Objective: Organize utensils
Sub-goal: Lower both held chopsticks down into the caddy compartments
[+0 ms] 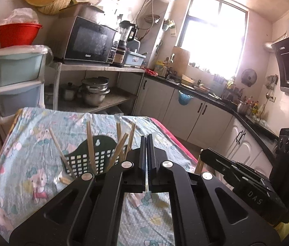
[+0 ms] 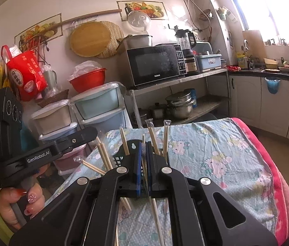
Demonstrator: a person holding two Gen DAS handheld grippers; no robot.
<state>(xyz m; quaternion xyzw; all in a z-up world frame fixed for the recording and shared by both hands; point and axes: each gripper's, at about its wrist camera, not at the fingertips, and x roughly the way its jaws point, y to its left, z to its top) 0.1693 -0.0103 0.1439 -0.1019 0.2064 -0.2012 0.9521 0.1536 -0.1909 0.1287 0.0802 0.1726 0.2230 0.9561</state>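
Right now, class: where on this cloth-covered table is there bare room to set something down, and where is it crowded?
Free: the patterned cloth right of the black basket, out to the pink edge. In the left wrist view, the cloth beyond the basket is also bare. Crowded: the basket bristling with chopsticks, and loose ones beside it.

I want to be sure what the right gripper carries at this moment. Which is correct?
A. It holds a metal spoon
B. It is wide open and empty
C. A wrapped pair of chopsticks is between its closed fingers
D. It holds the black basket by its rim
C: in the right wrist view, the right gripper is shut on wrapped chopsticks running between its blue pads.
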